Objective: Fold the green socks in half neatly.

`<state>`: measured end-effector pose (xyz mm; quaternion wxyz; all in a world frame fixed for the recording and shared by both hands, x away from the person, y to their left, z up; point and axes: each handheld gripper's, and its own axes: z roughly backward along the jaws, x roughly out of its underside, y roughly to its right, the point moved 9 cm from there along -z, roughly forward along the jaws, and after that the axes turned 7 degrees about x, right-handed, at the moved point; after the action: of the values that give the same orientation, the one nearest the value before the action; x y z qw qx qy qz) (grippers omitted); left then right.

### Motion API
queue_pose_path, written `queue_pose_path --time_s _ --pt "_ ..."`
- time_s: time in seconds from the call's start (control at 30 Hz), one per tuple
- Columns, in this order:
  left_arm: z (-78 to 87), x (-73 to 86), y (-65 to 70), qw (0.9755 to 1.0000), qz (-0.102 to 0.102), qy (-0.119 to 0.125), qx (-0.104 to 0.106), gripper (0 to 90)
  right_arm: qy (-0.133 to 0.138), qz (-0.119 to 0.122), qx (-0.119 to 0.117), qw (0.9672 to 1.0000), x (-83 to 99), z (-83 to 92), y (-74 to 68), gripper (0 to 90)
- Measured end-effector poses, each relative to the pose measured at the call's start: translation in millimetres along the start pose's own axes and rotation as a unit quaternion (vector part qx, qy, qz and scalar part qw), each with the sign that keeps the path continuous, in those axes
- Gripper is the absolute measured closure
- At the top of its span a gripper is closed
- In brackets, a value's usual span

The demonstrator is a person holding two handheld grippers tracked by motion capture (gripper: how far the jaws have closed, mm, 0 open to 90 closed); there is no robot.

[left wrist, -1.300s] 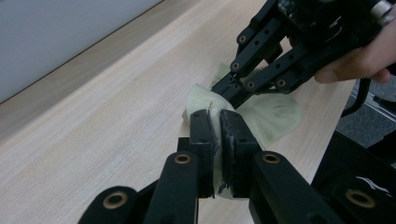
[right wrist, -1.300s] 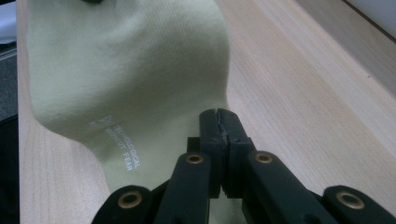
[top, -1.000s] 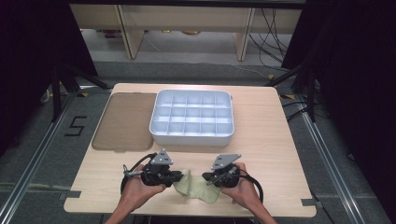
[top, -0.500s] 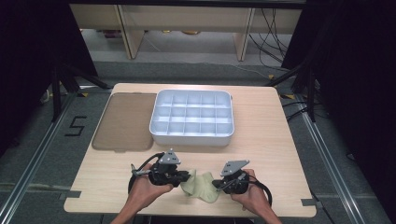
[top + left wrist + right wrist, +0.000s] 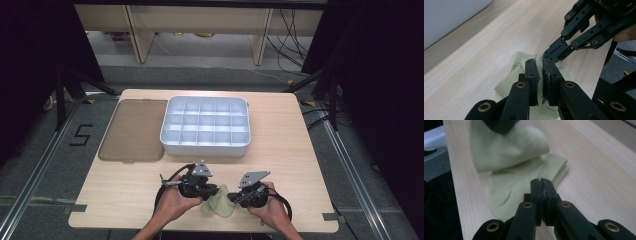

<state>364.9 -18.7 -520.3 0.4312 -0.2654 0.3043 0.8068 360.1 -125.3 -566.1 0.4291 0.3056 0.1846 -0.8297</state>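
- One pale green sock (image 5: 218,204), lying folded on the bench.
- Two hand-held grippers: the left hand-held gripper (image 5: 212,190) and the right hand-held gripper (image 5: 234,198), one in each hand.
- One white compartment tray (image 5: 205,146), divided into a grid of four rows by five, twenty cells.
- One flat brown lid (image 5: 134,130) beside the tray.
- One wooden bench (image 5: 280,150).
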Motion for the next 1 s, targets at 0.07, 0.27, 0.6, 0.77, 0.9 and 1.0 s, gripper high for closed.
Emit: queue_pose_path --time_s 0.07,0.27,0.6,0.77,0.9,1.0 --pt "-5.1 0.1 1.1 1.0 -0.004 -0.008 0.0 82.7 0.007 -0.014 -0.001 0.9999 -1.2 3.5 1.0 89.3" --pt "-20.7 1.1 5.5 0.9995 -0.018 -0.024 0.001 82.2 0.033 -0.019 0.013 0.9992 -2.8 22.5 13.4 89.1" --pt "-30.8 -8.6 14.5 0.9993 0.011 0.02 0.029 64.8 0.041 -0.034 0.023 0.9983 6.4 36.8 23.7 88.1" --pt "-12.4 -20.9 11.2 0.9972 0.012 0.064 0.035 54.0 0.049 -0.044 0.029 0.9974 4.5 42.6 26.4 86.8" --pt "5.4 -18.4 3.9 0.9964 0.014 0.079 0.029 58.9 0.064 -0.033 0.036 0.9968 1.0 46.4 25.9 86.8" --pt "16.7 -5.3 -4.3 0.9968 0.01 0.077 0.019 65.8 0.066 -0.029 0.034 0.9968 -2.3 50.8 19.7 86.8"
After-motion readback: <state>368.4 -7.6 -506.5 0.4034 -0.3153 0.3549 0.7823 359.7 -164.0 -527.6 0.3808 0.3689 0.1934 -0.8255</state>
